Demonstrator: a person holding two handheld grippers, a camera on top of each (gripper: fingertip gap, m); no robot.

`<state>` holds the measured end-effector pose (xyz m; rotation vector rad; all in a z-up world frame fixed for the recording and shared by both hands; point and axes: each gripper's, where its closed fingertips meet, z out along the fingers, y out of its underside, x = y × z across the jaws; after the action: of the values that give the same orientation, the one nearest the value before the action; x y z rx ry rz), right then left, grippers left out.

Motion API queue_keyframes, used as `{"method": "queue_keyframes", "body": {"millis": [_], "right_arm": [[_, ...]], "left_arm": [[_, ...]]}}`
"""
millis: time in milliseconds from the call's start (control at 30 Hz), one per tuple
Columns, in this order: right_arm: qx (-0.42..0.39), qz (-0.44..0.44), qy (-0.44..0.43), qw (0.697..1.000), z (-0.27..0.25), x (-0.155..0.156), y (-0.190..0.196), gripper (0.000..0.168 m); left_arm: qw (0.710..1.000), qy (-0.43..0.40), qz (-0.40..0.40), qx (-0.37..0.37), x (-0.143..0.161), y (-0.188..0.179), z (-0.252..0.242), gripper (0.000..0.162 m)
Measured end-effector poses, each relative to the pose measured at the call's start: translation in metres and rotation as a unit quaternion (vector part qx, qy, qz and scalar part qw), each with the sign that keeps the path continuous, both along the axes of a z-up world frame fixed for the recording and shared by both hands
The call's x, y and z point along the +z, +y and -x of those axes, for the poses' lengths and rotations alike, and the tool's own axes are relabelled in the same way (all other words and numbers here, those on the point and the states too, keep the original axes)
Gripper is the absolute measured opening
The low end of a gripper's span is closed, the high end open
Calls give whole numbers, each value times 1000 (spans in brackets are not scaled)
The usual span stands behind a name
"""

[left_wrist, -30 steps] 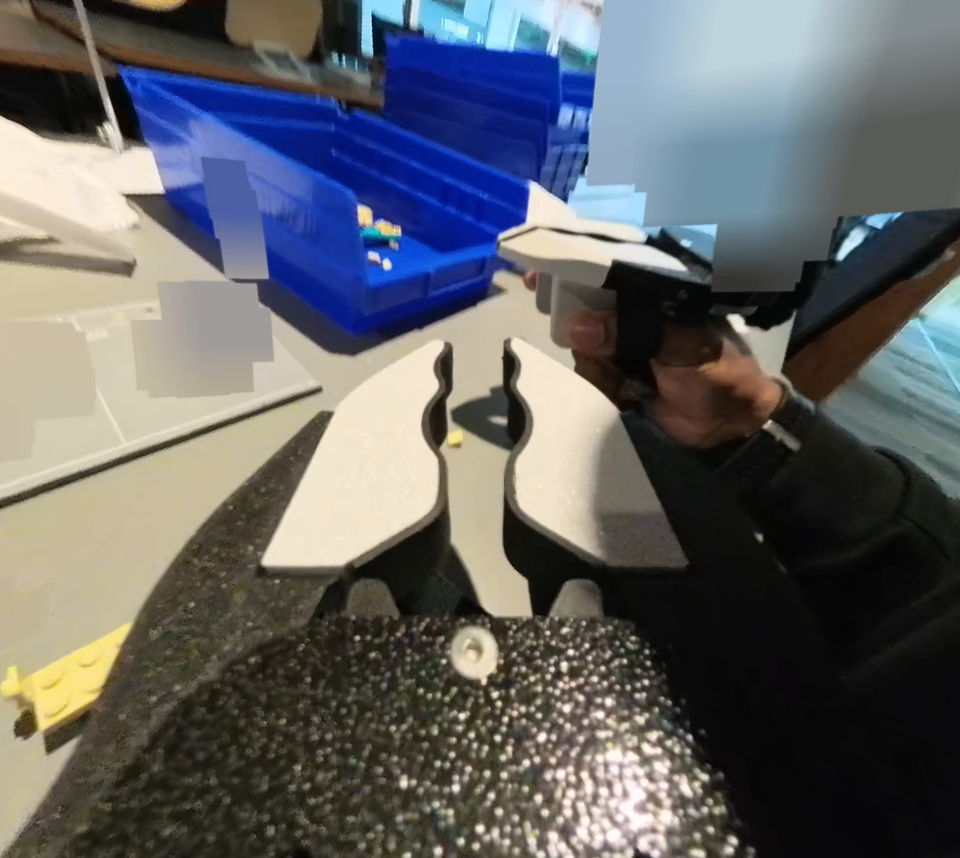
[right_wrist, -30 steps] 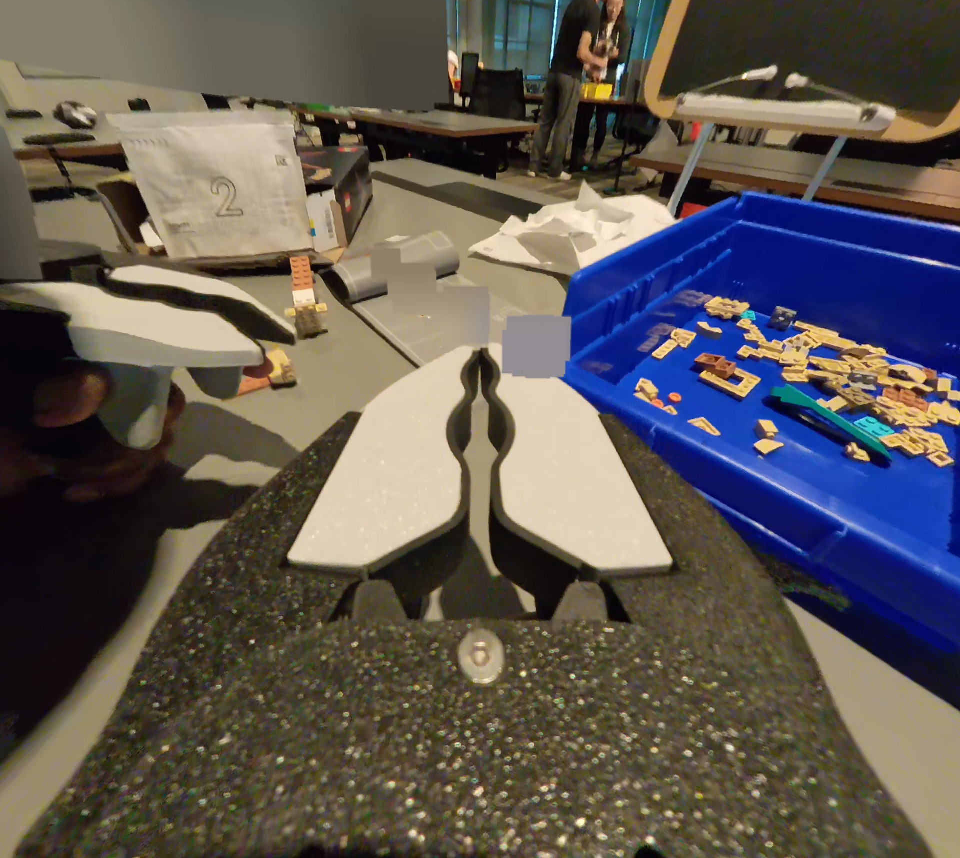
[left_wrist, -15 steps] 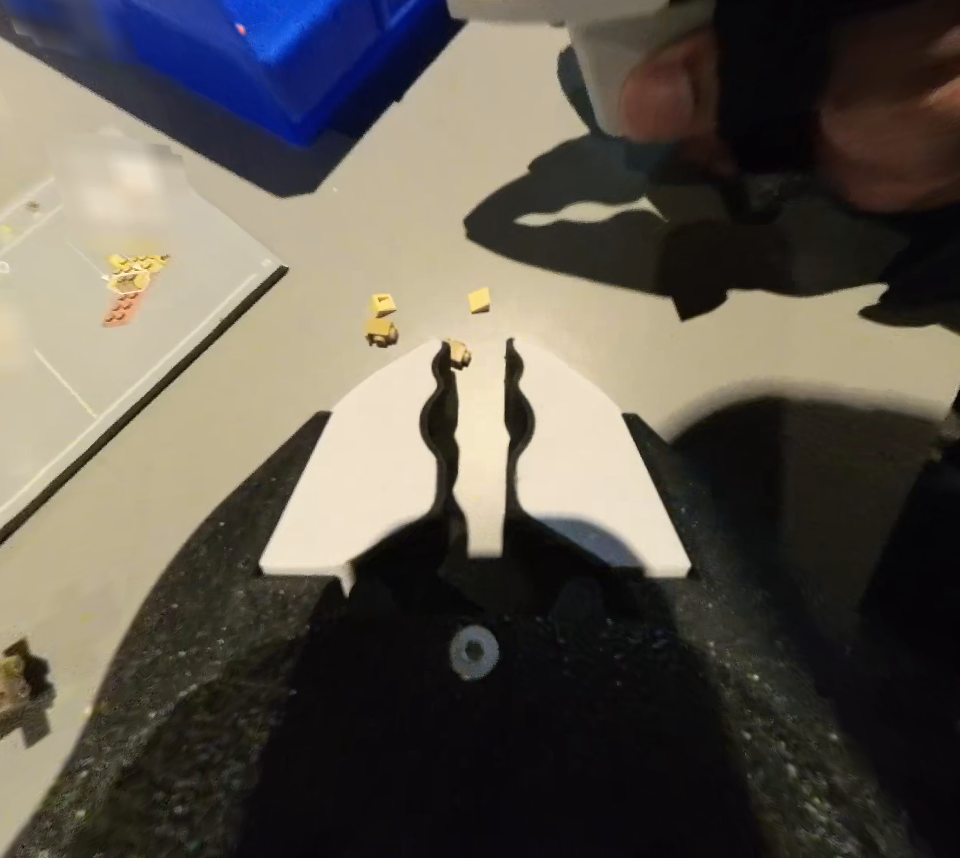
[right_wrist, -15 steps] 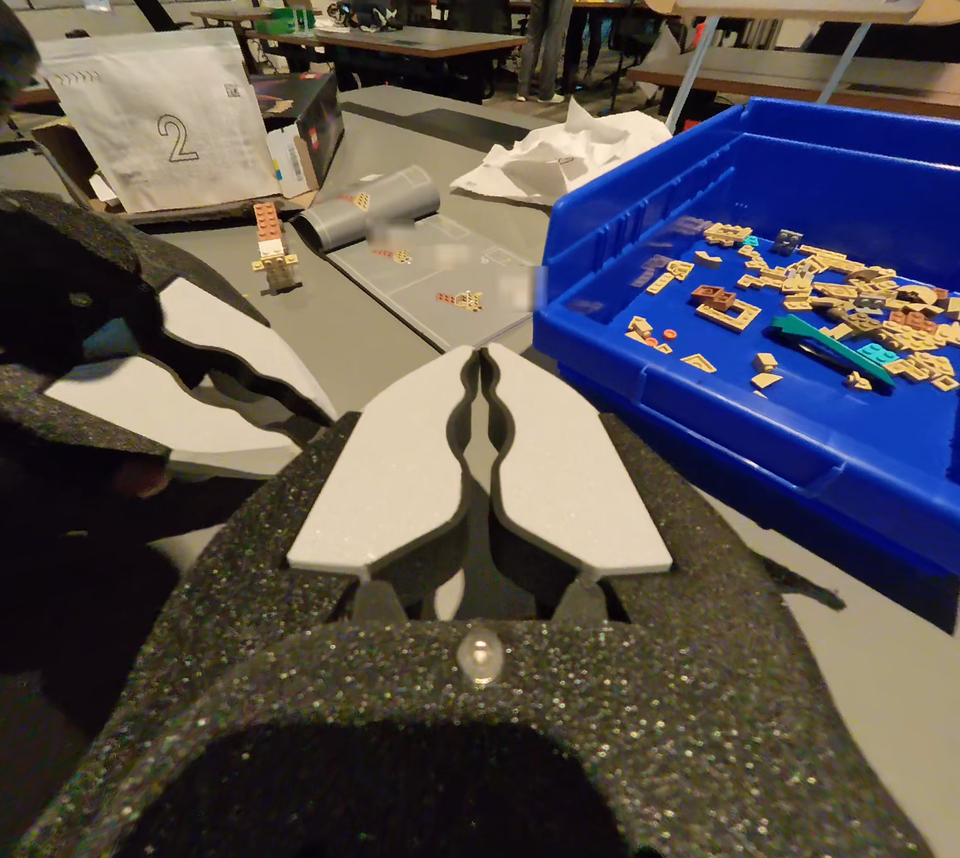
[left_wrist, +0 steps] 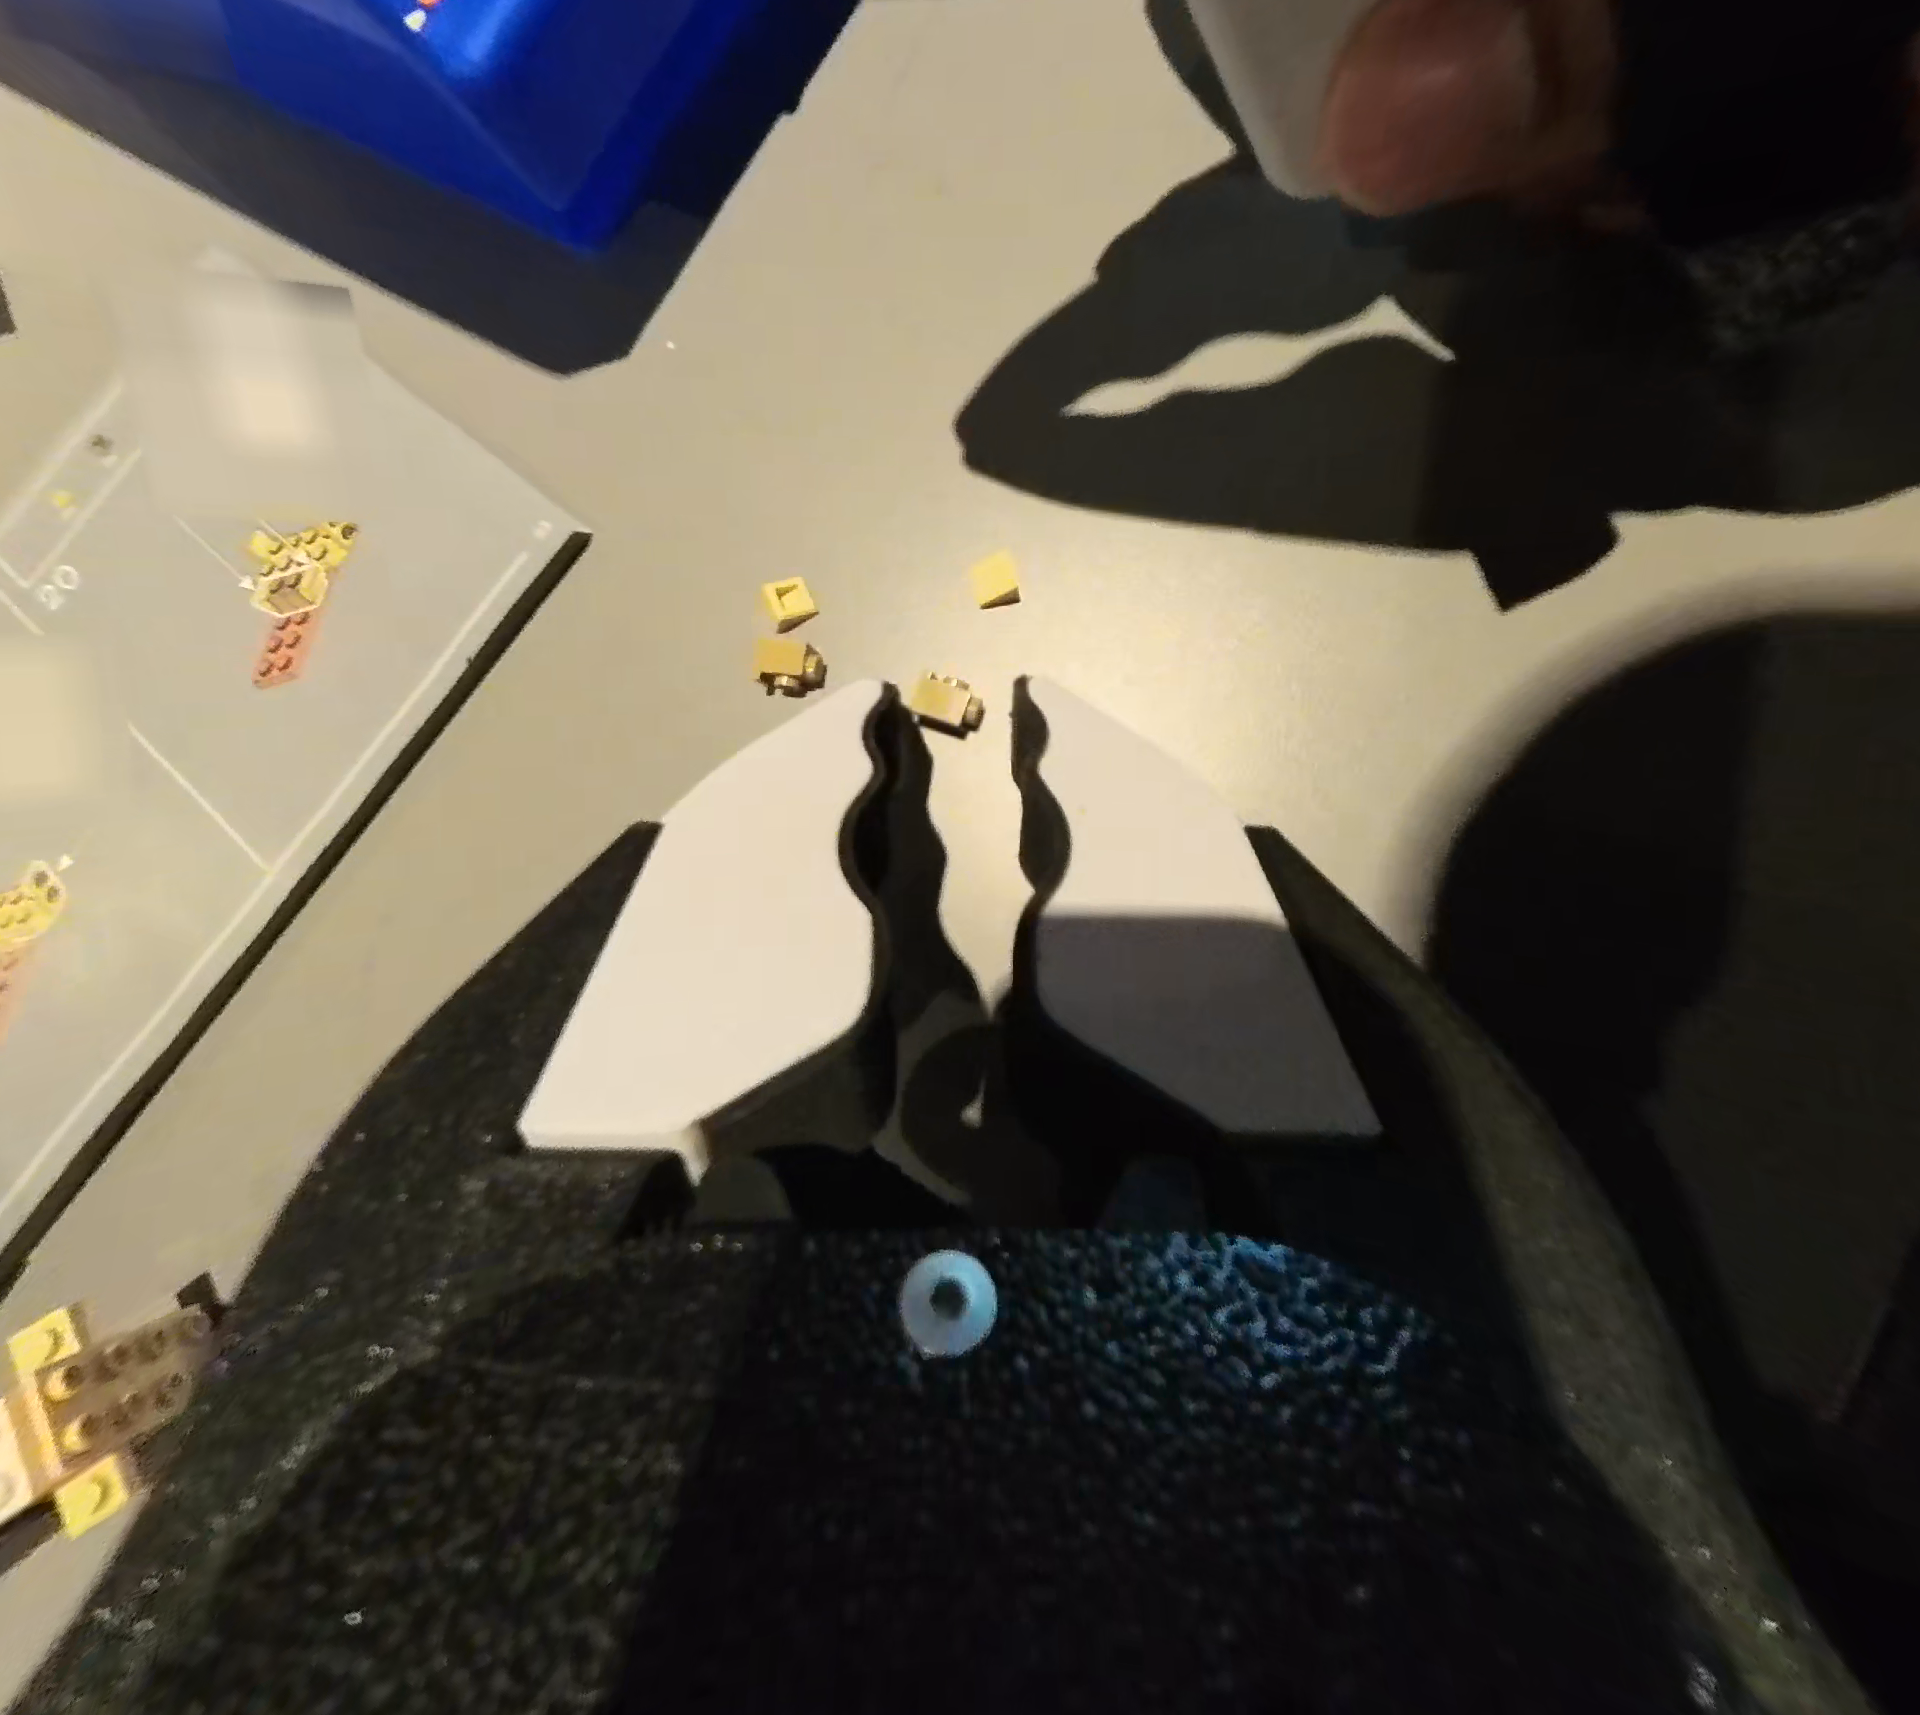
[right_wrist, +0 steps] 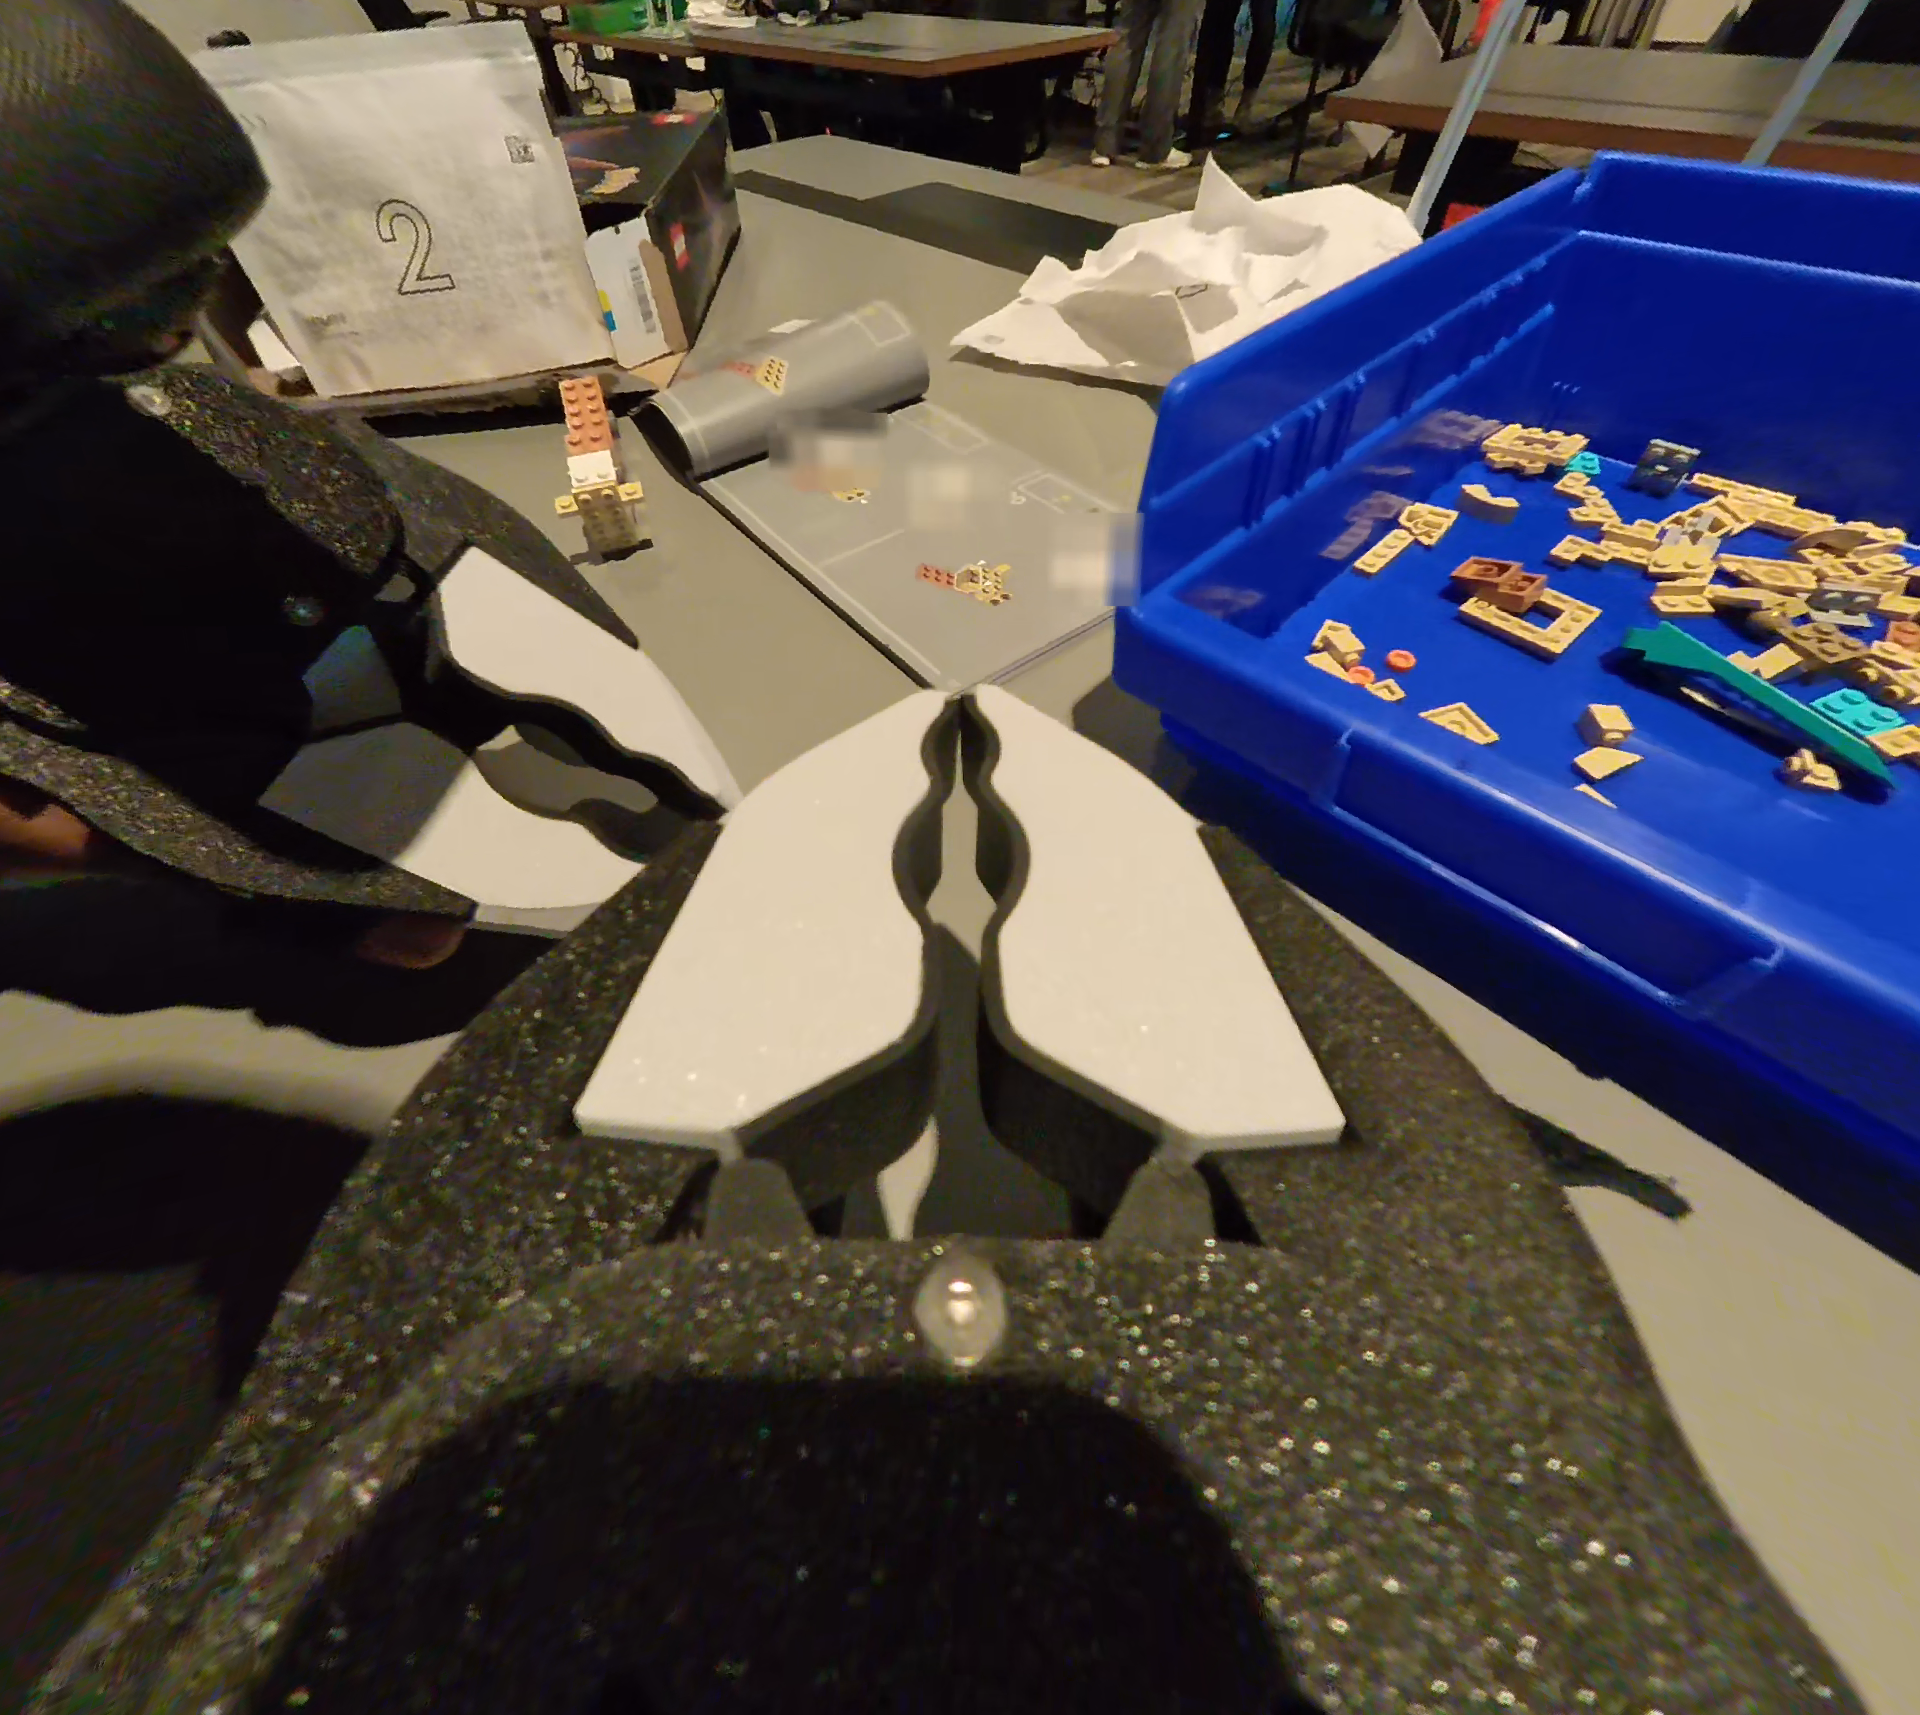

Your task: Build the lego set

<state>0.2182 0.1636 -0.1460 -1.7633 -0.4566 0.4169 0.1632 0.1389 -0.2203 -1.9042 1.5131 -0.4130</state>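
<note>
Four small tan pieces are lying loose on the grey counter (left_wrist: 1195, 377) ahead of the left tongs (left_wrist: 951, 694), which are spread and pointing steeply down, with one tan brick (left_wrist: 945, 701) sitting between the tips, nearer the left fingertip (left_wrist: 862, 709) and not yet pinched. Another tan brick (left_wrist: 787, 666) is lying just beside that tip on the outside, and a square tile (left_wrist: 788, 603) and a sloped piece (left_wrist: 995, 579) are sitting a little farther ahead.

To do this pick well, I judge the left tongs are needing to shift slightly so the brick is sitting midway between the tips, then close slowly on its flat sides, not its studded end, so it is not squirting out or knocking its neighbour.

One right tongs (right_wrist: 958, 709) is hovering with its tips pressed together and nothing between them, aiming toward the one blue bin (right_wrist: 1455, 844), which is holding the main pile of loose pieces, too many to count. One open instruction booklet (right_wrist: 894, 543) is lying flat left of the bin, and one partly built model (right_wrist: 597, 470) is standing on the counter beyond it. One white numbered bag (right_wrist: 416, 211) is leaning behind.
</note>
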Motion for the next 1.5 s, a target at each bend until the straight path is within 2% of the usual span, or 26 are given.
{"method": "queue_keyframes", "body": {"millis": [100,333,600,700,800,900,1067,1200,1333,1500], "right_arm": [[4,4,-5,1000,1,-2,0,0],[39,23,-8,999,10,-7,-4,0],[63,41,-9,997,15,-9,-7,2],[90,42,-31,995,21,-13,-11,9],[116,5,-97,988,20,-15,-16,15],[190,-16,-193,962,24,-22,-26,21],[325,-21,-365,872,25,-38,-34,20],[407,0,-389,827,33,-35,-30,17],[455,48,-419,784,32,-49,-27,14],[478,71,-426,765,37,-59,-28,13]], "left_arm": [[1000,5,2,-6,-2,0,-1,13],[1000,-8,12,-4,-1,0,2,12],[993,-103,36,35,23,3,14,12],[990,-127,43,45,30,2,20,12],[986,-150,46,48,38,1,26,12],[985,-161,41,46,43,1,33,12],[982,-178,41,48,46,-1,43,12],[978,-196,44,56,47,-4,51,12],[975,-208,43,64,50,-4,60,12],[973,-216,44,63,50,-2,68,12]]}}
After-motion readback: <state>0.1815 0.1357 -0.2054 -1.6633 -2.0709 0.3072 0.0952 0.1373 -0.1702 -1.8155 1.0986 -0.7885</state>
